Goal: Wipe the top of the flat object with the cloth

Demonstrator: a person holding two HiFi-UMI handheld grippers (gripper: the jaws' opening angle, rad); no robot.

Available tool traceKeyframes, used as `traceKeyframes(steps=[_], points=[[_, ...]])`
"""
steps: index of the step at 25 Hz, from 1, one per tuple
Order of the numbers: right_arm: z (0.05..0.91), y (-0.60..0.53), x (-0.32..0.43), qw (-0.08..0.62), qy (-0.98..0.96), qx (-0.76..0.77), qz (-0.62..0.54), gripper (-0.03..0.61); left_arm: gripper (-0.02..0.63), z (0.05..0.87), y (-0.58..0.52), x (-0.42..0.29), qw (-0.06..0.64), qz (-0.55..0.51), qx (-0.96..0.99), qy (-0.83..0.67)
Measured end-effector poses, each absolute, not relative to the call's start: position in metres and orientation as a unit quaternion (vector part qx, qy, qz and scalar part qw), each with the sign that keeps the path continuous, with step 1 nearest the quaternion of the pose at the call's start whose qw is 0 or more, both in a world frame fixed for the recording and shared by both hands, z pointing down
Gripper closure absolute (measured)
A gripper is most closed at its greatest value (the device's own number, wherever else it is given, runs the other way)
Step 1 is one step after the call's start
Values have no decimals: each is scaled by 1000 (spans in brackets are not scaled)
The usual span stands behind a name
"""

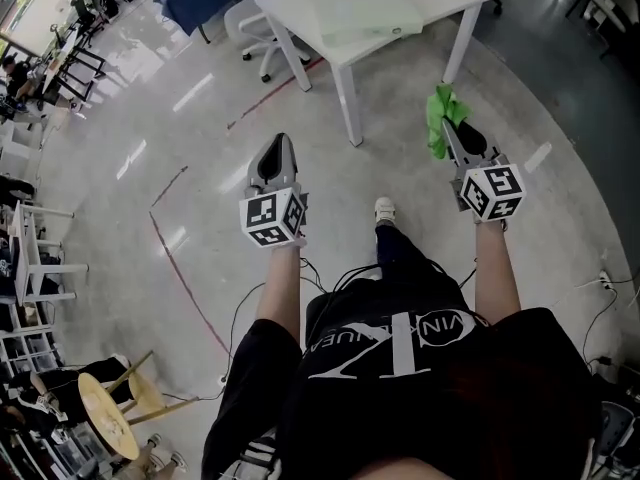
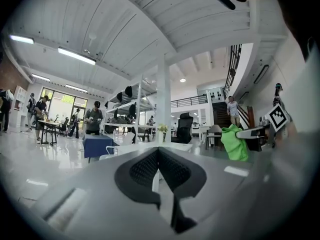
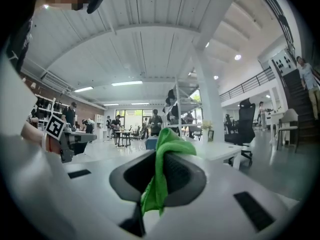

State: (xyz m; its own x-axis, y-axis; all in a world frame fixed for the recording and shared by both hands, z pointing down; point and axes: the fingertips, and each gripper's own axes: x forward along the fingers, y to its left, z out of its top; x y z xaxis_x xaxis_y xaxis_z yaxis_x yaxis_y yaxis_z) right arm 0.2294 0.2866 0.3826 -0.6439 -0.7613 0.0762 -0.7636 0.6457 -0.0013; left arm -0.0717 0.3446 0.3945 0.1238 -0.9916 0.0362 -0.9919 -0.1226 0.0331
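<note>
Cloth (image 3: 161, 149) is pinched between the jaws of the right gripper (image 1: 447, 136), bunched over their tips and hanging below, up in the air near the table (image 1: 300, 3). Left gripper (image 2: 159, 151) is closed and empty.

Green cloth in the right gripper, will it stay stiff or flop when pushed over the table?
Probably floppy: the cloth droops in folds from the fingers pinching it. Likely light, since a small pinch carries it. It may bunch rather than slide flat.
</note>
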Motion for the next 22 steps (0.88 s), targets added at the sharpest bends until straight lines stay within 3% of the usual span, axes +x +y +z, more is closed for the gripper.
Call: traceKeyframes(steps=[8,22], points=[[384,195,179,45,-916,398,17,545,601,392,257,-117,29,0,737,-676],[389,34,144,61,-926,371,26,544,601,396,106,-136,40,9,730,-682]])
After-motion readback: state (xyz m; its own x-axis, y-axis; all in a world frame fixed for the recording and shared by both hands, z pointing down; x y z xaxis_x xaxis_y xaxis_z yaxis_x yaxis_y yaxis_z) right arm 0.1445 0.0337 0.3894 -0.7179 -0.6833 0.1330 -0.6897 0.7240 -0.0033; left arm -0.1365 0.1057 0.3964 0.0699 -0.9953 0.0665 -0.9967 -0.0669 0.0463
